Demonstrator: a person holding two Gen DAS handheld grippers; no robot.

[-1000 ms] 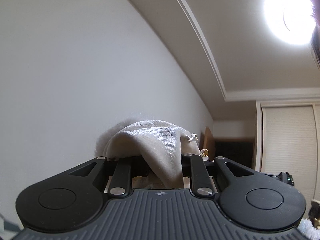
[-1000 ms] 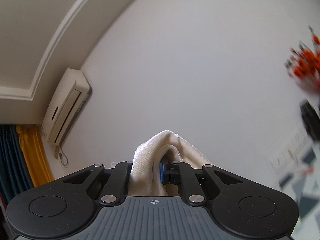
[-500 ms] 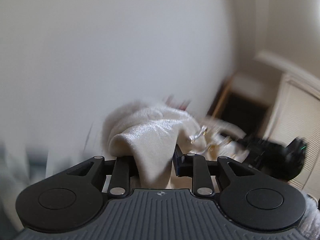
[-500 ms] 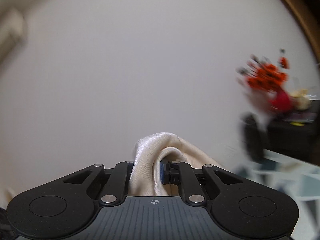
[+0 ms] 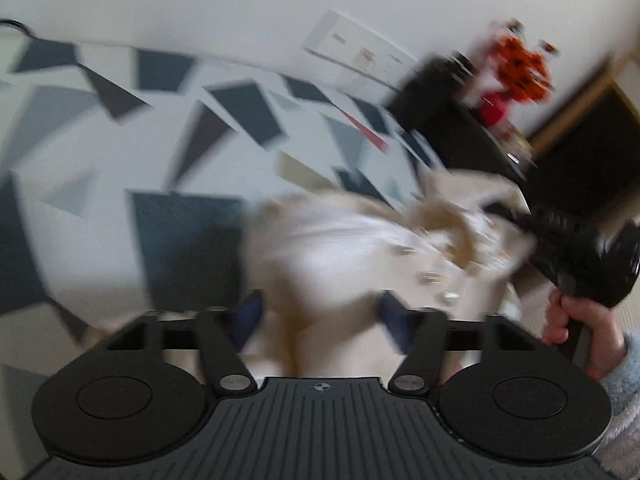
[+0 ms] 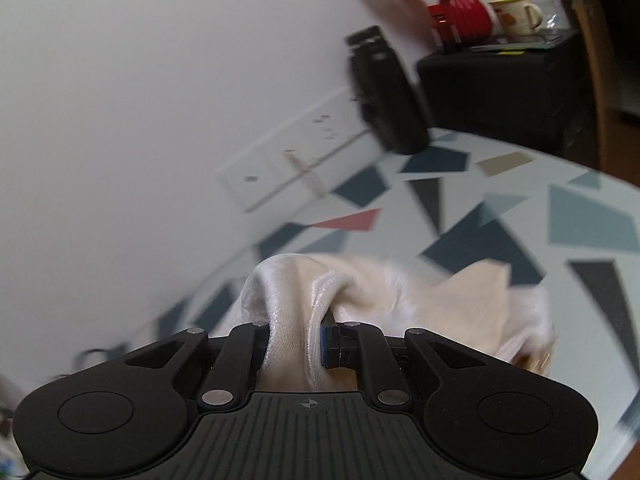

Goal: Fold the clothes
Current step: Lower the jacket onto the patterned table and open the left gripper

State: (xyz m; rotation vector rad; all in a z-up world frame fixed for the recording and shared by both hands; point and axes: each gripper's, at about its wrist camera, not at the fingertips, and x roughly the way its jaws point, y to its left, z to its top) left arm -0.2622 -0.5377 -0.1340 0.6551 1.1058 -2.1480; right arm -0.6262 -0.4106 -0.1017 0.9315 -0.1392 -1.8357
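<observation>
Spreading apart, the left gripper just let go; cream garment bunches right ahead, stretching rightward toward the right gripper, clamped onto its fold.

One cream garment, two tools, one red vase, one mug

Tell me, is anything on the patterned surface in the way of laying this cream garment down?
Nothing visible: the cream garment already sags onto the bare patterned surface. The black bottle stands well behind it, by the wall.
</observation>
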